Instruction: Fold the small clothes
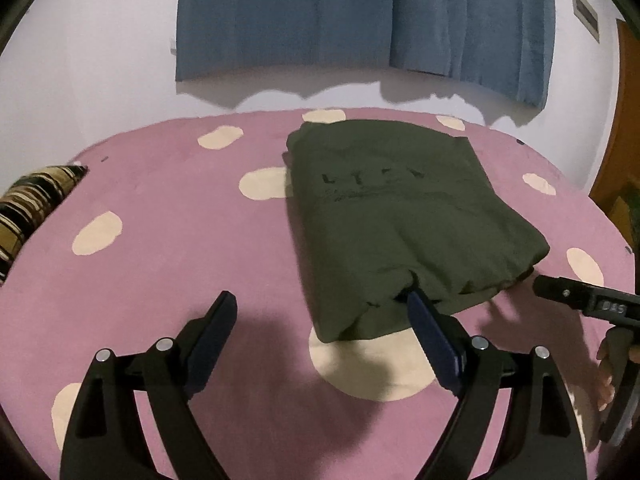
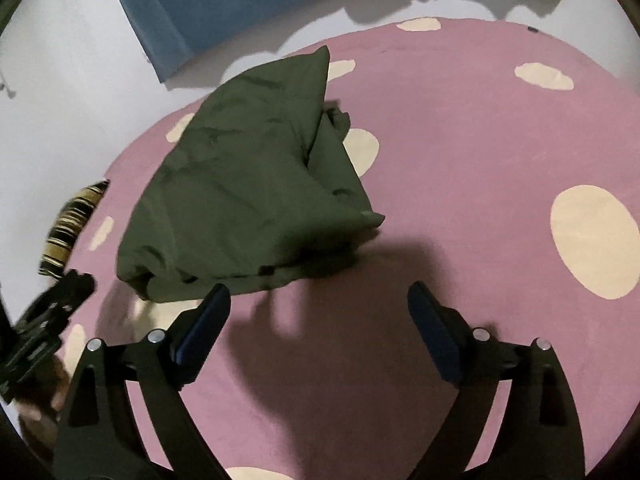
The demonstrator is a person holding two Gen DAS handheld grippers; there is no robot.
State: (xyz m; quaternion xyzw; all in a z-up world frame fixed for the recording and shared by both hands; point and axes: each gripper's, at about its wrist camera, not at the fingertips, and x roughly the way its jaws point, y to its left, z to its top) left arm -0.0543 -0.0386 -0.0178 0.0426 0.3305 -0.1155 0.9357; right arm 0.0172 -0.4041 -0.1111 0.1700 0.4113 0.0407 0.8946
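- The soft mauve bed sheet with cream oval spots [image 1: 168, 240] lies smooth and matte over the whole bed; a pale wall rises behind it.
- A heavy blue pleated curtain [image 1: 360, 20] hangs down that wall, its hem casting a ragged shadow.
- The olive-green folded cotton garment [image 1: 400, 216] rests on the sheet, a thick rumpled rectangle. The left wrist view shows faint dark lettering on its top; the right wrist view shows plain creased cloth and loose layered edges on its right side.
- The left tongs [image 1: 320, 308], black arms with dark blue flat pads, are spread wide; the right-hand pad touches the garment's near edge.
- The right tongs [image 2: 320, 300] are likewise spread, holding nothing, just beside the garment's near edge.
- A brown-and-cream striped cushion [image 1: 36, 200] lies at the bed's left edge.
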